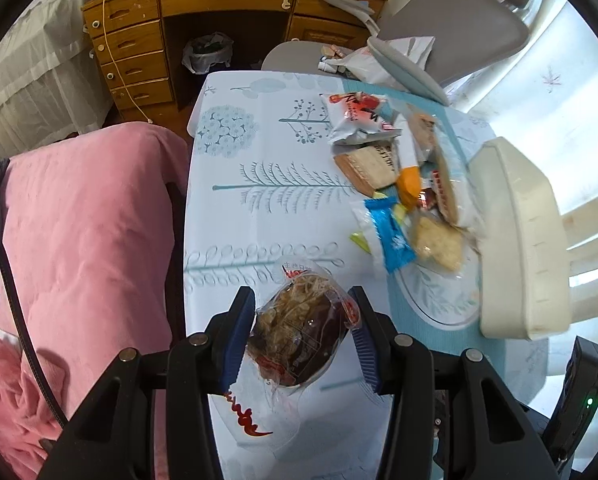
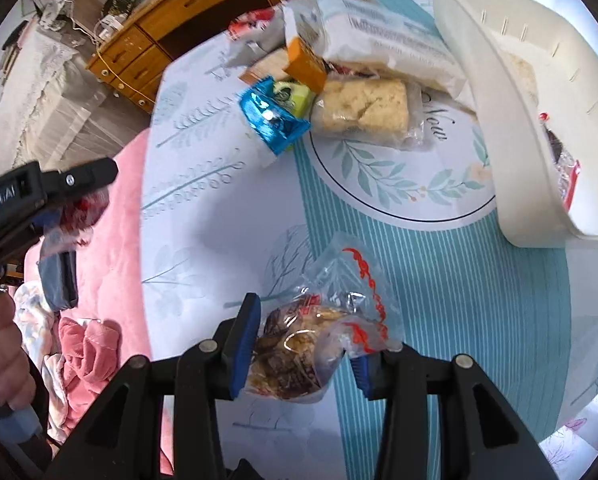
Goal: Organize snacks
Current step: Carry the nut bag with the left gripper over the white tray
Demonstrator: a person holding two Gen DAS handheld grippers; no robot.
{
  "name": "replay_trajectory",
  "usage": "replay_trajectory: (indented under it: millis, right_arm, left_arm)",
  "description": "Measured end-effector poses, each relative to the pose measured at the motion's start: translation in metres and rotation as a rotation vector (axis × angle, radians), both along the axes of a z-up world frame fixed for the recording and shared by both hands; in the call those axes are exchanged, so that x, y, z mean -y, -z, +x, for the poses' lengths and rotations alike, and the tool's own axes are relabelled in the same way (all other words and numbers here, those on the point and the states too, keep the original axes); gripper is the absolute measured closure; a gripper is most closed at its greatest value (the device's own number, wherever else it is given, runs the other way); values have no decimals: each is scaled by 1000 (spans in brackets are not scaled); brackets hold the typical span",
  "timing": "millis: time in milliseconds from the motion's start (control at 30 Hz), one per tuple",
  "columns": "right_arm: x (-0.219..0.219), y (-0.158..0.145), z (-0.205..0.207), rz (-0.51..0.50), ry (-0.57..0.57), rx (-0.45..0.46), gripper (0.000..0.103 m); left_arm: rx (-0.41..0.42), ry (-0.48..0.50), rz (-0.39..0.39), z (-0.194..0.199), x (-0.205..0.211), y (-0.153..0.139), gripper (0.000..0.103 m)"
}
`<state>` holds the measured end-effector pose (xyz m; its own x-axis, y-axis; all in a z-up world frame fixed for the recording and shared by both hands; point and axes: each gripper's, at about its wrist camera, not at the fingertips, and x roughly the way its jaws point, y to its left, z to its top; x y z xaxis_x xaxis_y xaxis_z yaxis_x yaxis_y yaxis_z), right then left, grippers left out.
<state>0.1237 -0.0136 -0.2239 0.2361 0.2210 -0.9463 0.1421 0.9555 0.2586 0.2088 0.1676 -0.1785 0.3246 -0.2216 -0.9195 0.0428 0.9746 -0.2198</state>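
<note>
With each gripper's jaws clenched on a clear-wrapped pastry, left gripper (image 1: 303,334) and right gripper (image 2: 305,354) needed gentle carrying (wrappers crush easily) over the tabletop (image 2: 219,216) into the white basket (image 2: 511,152)

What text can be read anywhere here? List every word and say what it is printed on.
"New": script on the round design of the placemat.
"obOLAI", start cut off: side of the left gripper.
Large red letters on the white snack bag: too distorted to read.
Print on the tan cracker pack: too blurred.
Red print on both held snack wrappers: unreadable.
</note>
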Motion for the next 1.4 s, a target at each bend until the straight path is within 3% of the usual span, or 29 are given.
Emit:
replay_trajectory:
  millis: [433, 633, 1033, 1400]
  right_arm:
    - [6, -55, -14, -6, -47, 155, 62]
    - [18, -81, -13, -66, -147, 260, 62]
    - [72, -115, -20, -122, -337, 423, 62]
    - [144, -129, -23, -198, -386, 507, 61]
  left_arm:
    - [80, -42, -73, -51, 1, -43, 57]
    - [111, -98, -101, -70, 21, -53, 57]
    - [199, -216, -127, -93, 97, -77, 57]
    - [241, -210, -147, -79, 179, -82, 57]
